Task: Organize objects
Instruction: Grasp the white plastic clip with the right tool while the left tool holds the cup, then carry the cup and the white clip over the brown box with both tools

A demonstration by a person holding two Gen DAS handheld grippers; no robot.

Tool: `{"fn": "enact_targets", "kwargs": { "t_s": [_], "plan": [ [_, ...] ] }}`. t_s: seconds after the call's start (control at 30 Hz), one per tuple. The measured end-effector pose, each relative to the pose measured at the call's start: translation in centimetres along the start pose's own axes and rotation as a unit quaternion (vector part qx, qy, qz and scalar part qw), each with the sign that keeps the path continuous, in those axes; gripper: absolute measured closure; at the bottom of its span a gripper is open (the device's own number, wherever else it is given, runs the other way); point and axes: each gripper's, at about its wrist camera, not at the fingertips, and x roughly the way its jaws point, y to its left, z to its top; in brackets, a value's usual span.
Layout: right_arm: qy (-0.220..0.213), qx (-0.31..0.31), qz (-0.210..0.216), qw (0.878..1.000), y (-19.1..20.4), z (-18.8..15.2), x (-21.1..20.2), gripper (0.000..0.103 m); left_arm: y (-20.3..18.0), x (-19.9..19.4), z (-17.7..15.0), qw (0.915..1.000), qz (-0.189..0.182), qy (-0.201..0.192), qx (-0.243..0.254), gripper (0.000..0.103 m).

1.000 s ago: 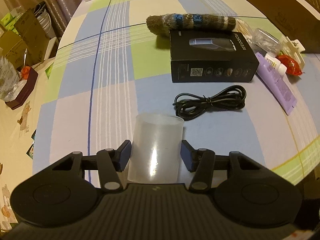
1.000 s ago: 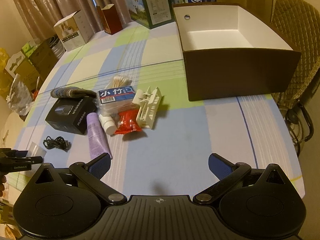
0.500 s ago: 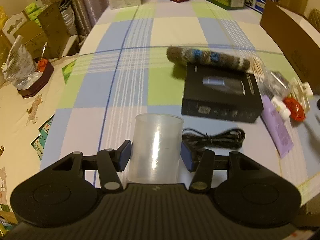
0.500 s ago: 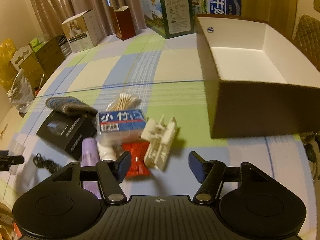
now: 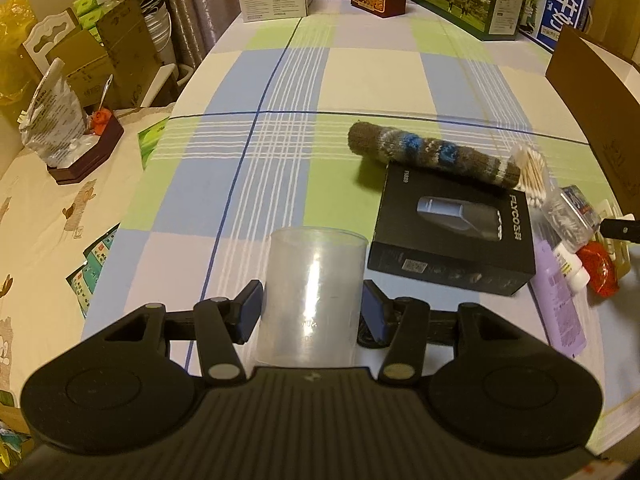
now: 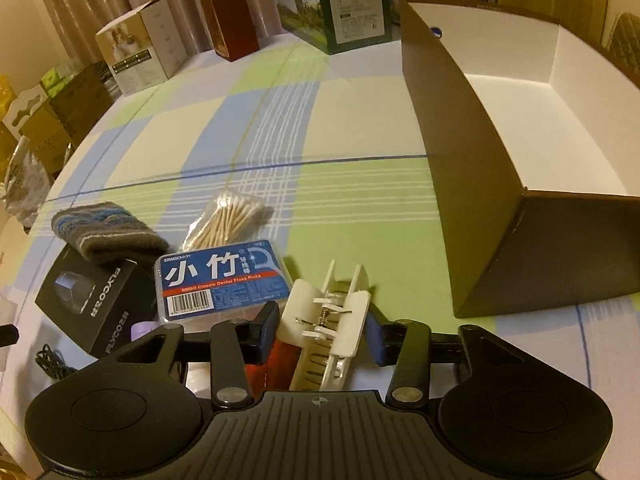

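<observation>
Straddling the white hair clip point(image 6: 328, 320), the right gripper point(image 6: 320, 330) has just been closing, its pads at or nearly against the clip's sides; whether they press yet I cannot tell. The clip lies on the cloth at the pile's right edge, long axis running along the fingers. The open brown box point(image 6: 480, 216) stands ahead and to the right, nearer this hand. The left gripper point(image 5: 312, 312) pinches a clear cup point(image 5: 314, 288), upright.

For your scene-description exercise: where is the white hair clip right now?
Right wrist view: white hair clip lies between the right gripper jaws, beside the floss box.
</observation>
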Motion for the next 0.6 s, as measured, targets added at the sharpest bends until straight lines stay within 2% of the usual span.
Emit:
{"fn": "enact_targets", "kwargs": {
  "t_s": [0.23,0.6],
  "plan": [
    [0.001,-0.008,0.011,1.000,-0.2,0.2,-0.3,0.063,-0.9,0.2,0.9,1.0000,-0.005,0.001,0.005,0.054],
    [-0.023,-0.017,0.045,0.999,-0.2,0.9,-3.6,0.067,-1.5,-1.3,2.0,0.9998,-0.015,-0.013,0.009,0.054]
  ]
}}
